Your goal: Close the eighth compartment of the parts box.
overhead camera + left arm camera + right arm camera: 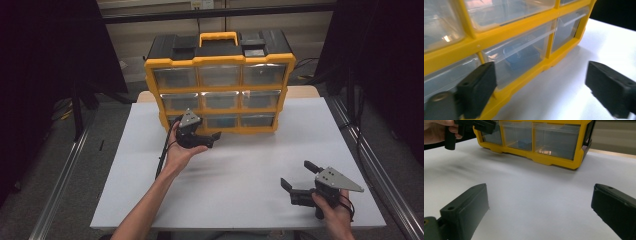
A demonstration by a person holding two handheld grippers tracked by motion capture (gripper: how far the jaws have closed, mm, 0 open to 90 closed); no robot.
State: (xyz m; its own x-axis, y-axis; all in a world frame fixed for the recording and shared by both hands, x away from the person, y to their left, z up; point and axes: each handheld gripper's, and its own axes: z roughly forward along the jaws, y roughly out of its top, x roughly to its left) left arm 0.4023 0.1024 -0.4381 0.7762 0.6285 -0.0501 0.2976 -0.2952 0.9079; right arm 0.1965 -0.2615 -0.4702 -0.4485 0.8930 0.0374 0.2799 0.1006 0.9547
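The drawer cabinet (220, 82) stands at the far side of the white table (250, 175). Its bottom middle drawer (521, 53), with something blue (522, 58) inside, is closed and lies just ahead of the left gripper (209, 139), between its jaws in that gripper's view. These jaws are wide apart and hold nothing; one is close beside the yellow frame. The right gripper (296, 176) is well apart from the cabinet, low over the table, its jaws also wide and empty, pointing toward the cabinet.
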